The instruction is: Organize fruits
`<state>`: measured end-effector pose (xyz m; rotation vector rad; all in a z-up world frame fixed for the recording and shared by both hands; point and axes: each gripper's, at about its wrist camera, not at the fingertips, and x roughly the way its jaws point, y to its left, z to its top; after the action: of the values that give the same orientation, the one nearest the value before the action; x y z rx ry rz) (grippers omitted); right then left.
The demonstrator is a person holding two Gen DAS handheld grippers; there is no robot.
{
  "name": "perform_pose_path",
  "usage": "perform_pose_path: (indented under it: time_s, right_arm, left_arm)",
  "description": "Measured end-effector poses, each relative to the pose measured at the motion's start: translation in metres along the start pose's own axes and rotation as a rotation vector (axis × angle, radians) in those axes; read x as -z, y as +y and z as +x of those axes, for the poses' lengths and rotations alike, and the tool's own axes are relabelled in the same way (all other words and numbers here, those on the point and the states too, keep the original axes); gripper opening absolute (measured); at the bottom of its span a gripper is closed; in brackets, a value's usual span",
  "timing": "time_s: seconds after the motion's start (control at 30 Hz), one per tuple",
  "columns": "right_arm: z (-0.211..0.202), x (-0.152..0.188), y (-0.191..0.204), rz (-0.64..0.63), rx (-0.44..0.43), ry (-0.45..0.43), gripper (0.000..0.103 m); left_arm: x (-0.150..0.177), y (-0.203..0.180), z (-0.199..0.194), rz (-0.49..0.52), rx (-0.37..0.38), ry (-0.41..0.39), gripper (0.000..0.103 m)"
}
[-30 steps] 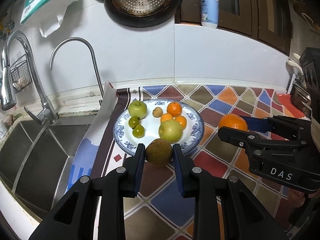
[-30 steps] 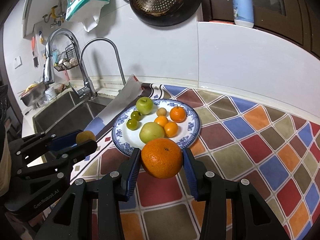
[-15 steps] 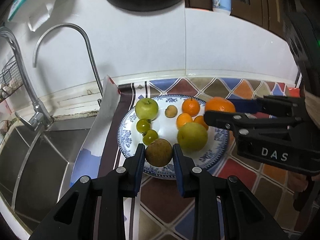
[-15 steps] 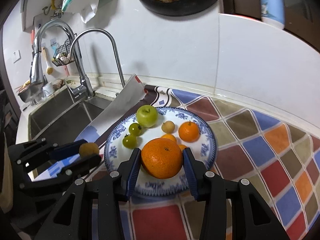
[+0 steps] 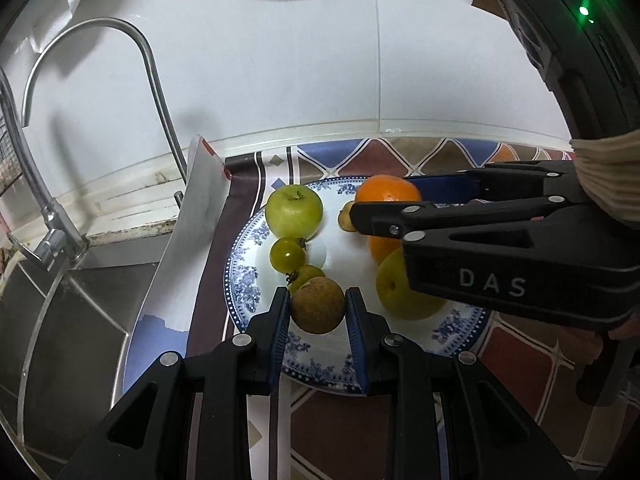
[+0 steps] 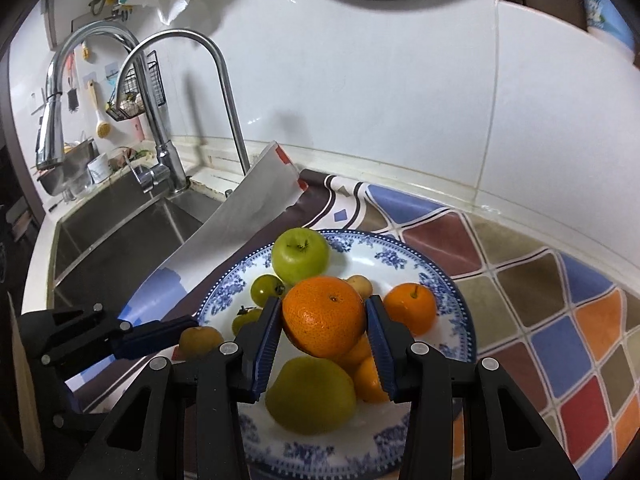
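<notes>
My left gripper (image 5: 317, 310) is shut on a round brown fruit (image 5: 317, 311) and holds it over the near left part of the blue-and-white plate (image 5: 240, 280). My right gripper (image 6: 323, 322) is shut on a large orange (image 6: 323, 314) over the middle of the plate (image 6: 452, 292). On the plate lie a green apple (image 6: 300, 255), two small green tomatoes (image 5: 287, 255), a yellow-green pear (image 6: 310, 398), small oranges (image 6: 412, 308) and a small tan fruit (image 6: 360, 284). In the left wrist view the right gripper (image 5: 384, 204) crosses above the plate with the orange (image 5: 384, 188).
A sink (image 6: 120, 236) with two taps (image 6: 208, 92) lies left of the plate. A curled white sheet (image 6: 248, 216) stands between sink and plate. The counter has a coloured diamond-pattern mat (image 6: 560, 340). A white tiled wall (image 6: 360, 100) is behind.
Both grippers have moved forward from over the mat to over the plate, each still holding its fruit. The orange now hangs above the plate's middle.
</notes>
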<state>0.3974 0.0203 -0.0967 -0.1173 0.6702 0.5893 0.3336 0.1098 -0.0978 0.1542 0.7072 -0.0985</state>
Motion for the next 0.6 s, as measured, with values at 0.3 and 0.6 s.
perform_pose_path:
  time_s: [0.3, 0.6]
  right_arm:
    - [0.005, -0.002, -0.002, 0.004, -0.015, -0.006, 0.046]
    - [-0.037, 0.007, -0.006, 0.032, 0.055, -0.058, 0.047]
  left_arm:
    - [-0.003, 0.002, -0.004, -0.01, -0.025, -0.013, 0.036]
    - [-0.001, 0.001, -0.032, -0.044, -0.04, -0.049, 0.041]
